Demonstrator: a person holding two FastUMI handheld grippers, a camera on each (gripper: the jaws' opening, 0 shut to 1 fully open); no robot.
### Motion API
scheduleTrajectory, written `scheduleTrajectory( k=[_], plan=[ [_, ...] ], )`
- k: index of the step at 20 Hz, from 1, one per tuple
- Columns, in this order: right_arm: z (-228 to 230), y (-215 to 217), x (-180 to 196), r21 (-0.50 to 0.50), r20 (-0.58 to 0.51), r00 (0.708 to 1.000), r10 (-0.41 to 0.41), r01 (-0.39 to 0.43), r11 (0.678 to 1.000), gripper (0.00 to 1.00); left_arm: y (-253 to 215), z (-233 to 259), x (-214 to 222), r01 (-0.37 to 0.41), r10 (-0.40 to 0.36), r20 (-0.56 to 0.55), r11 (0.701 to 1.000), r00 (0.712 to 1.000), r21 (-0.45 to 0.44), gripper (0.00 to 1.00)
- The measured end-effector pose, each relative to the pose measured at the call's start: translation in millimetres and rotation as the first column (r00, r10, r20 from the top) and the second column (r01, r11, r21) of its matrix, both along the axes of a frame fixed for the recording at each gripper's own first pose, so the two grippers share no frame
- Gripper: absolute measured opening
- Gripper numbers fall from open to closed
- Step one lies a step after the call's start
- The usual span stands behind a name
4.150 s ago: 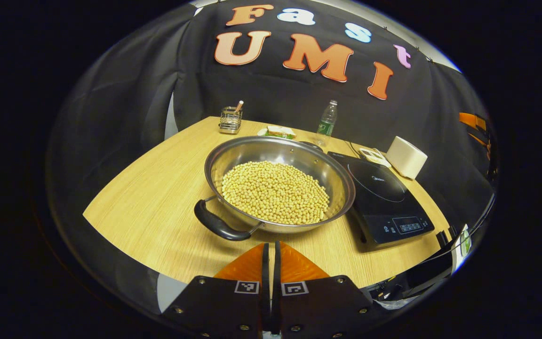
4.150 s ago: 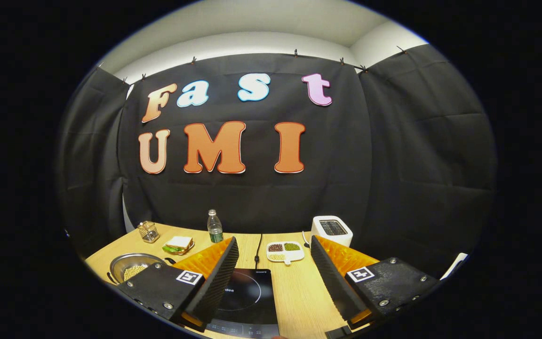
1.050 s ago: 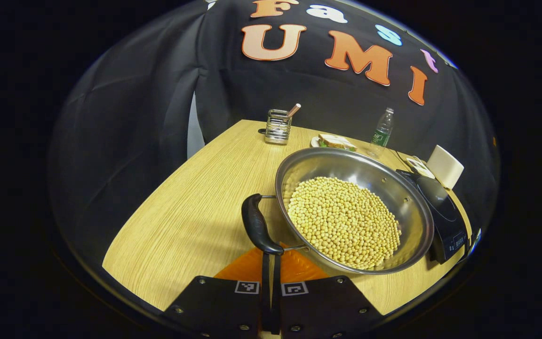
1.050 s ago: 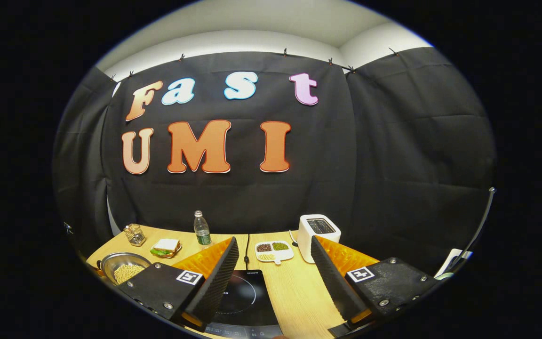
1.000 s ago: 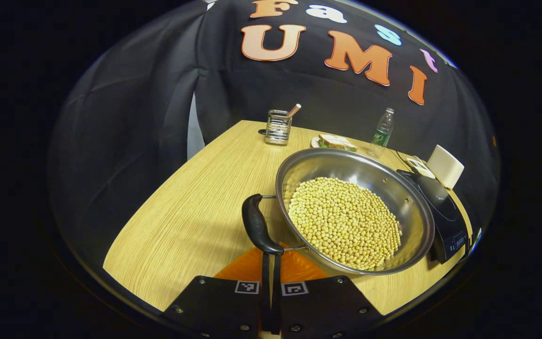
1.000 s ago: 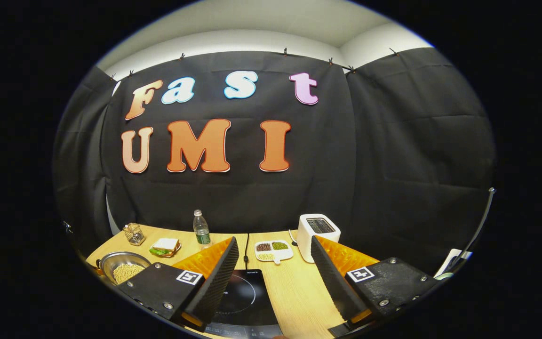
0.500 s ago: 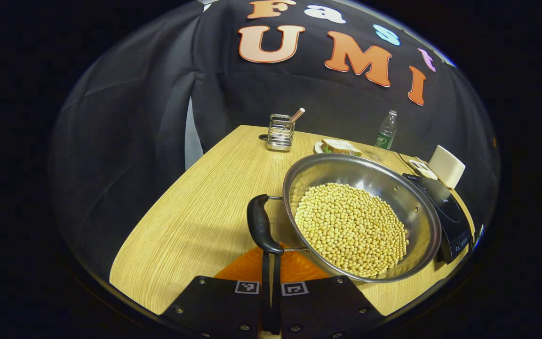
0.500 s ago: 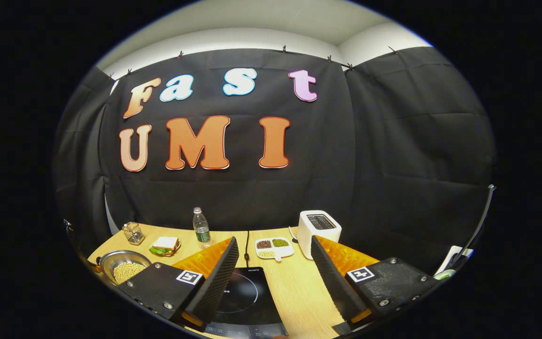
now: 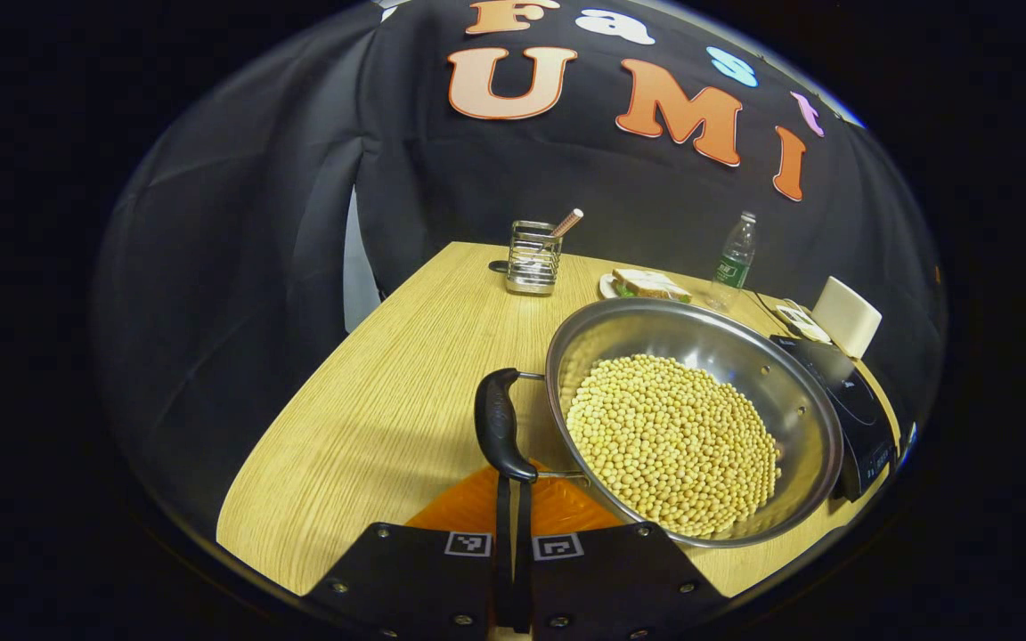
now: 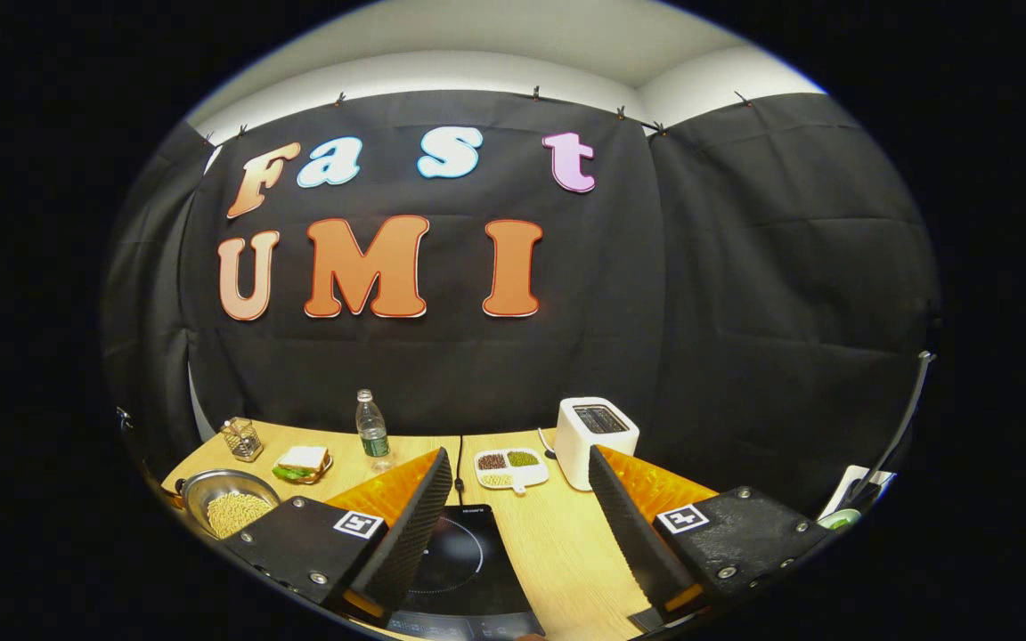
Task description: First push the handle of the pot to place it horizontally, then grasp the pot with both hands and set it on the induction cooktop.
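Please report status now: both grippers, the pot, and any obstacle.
Left gripper shut, tips at the pot handle. Right gripper open, above induction cooktop. Pot of beans on table beside cooktop. Cooktop surface bare.

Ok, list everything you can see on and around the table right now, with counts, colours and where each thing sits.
table: one, light wood, under everything
pot: one, steel, table's left part, beside cooktop
pot handle: one, black, at left gripper's tips
soybeans: many, yellow, in pot
induction cooktop: one, black, under right gripper
utensil holder: one, wire, back left
sandwich: one, white bread, on plate behind pot
bottle: one, clear, back
bean dish: one, white, back
toaster: one, white, back right
left gripper: shut
right gripper: open
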State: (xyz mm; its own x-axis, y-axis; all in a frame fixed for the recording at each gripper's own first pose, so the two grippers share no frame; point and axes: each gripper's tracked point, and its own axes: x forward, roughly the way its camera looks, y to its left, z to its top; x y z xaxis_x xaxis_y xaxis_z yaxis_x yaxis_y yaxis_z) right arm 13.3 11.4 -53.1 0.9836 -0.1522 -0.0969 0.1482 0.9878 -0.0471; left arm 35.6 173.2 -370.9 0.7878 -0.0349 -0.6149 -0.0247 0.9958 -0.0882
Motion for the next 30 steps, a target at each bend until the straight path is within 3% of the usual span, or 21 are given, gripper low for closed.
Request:
scheduleTrajectory(
  k=[9,17,22,28,30],
  plan=[
    [-9.4,26.9,3.4,-0.012,-0.021,1.0,0.003,-0.003,1.0,0.96,7.4,-4.9,21.8,0.007,-0.007,0.011,0.999,1.0,-0.031,0.02],
    [-23.1,83.9,12.7,0.013,-0.043,0.997,0.066,-0.065,0.998,0.96,24.4,6.7,16.0,-0.005,0.007,0.046,0.999,0.999,-0.038,0.02],
    [-46.7,120.8,22.5,0.024,-0.069,0.993,0.098,-0.097,0.995,0.96,39.9,55.5,18.1,-0.019,0.012,0.19,0.999,0.982,0.035,0.02],
    [-93.7,181.2,30.2,0.095,-0.132,0.979,0.156,-0.144,0.985,0.96,16.1,80.2,34.1,0.031,-0.034,0.261,0.999,0.965,0.015,0.02],
    [-113.1,206.9,34.3,0.112,-0.166,0.968,0.186,-0.169,0.979,0.96,12.1,79.4,39.4,0.03,-0.031,0.266,1.0,0.964,0.009,0.11]
  ],
)
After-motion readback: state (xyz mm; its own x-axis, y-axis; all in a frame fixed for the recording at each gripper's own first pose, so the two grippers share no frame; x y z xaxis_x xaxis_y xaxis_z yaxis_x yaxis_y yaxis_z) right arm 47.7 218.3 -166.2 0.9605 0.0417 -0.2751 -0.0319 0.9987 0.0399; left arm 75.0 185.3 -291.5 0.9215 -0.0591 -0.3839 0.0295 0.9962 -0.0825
